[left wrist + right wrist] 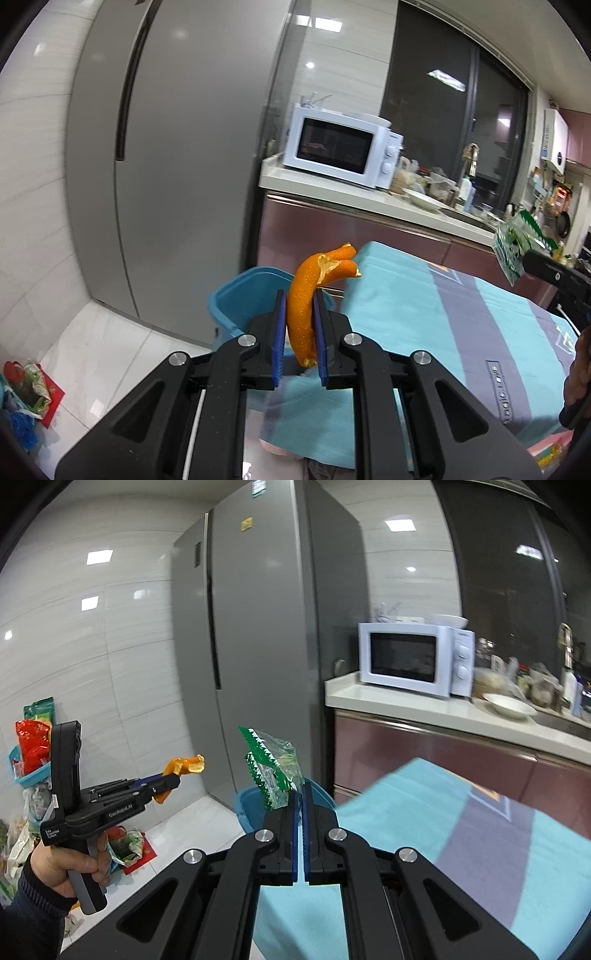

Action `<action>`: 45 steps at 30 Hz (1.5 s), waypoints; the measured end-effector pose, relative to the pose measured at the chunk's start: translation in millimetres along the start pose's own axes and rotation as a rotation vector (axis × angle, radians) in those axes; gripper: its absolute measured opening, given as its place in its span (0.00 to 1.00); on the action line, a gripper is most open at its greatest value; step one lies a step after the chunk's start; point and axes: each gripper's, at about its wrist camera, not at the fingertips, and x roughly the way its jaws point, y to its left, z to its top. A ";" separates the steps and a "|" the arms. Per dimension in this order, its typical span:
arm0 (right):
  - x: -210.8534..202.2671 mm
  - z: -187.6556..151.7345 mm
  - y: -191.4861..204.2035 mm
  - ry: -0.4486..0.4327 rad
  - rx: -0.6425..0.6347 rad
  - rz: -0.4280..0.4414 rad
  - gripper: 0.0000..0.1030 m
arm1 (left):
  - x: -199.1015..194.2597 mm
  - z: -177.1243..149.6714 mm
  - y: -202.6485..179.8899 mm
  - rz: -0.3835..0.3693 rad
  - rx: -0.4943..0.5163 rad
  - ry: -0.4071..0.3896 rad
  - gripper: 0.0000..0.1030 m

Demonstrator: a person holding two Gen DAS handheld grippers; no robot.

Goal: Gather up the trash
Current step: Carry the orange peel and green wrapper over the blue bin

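Observation:
My left gripper (300, 301) is shut on a curled orange peel (308, 295), held in the air in front of a blue bin (236, 299) that stands on the floor beside the table. My right gripper (300, 794) is shut on a clear and green plastic wrapper (275, 770), held above the same blue bin (251, 808). The left gripper (168, 782) with the peel (184, 766) shows at the left of the right wrist view. The wrapper (513, 243) and right gripper show at the right edge of the left wrist view.
A table with a teal and grey cloth (443, 314) lies to the right. A grey fridge (177, 147) stands behind the bin. A counter holds a white microwave (343, 147), a dish and bottles. Bags and packets (29, 387) lie on the floor at left.

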 end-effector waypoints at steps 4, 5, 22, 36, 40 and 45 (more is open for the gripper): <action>20.5 14.1 6.7 -0.006 -0.018 0.037 0.01 | 4.0 8.4 12.7 0.032 -0.004 -0.001 0.14; 26.0 17.3 8.1 -0.006 -0.021 0.045 0.01 | 6.5 10.5 16.7 0.041 -0.008 0.000 0.14; 130.1 42.0 7.8 0.089 -0.048 0.126 0.01 | 83.9 38.7 45.1 0.114 -0.030 0.045 0.14; 204.5 50.3 -4.0 0.165 -0.042 0.165 0.01 | 169.5 57.4 35.5 0.106 -0.017 0.107 0.14; 219.0 49.0 -7.2 0.188 -0.044 0.165 0.01 | 192.4 57.9 33.3 0.108 -0.013 0.133 0.14; 240.2 45.4 -12.4 0.233 -0.038 0.169 0.01 | 220.9 50.1 35.4 0.113 -0.018 0.181 0.14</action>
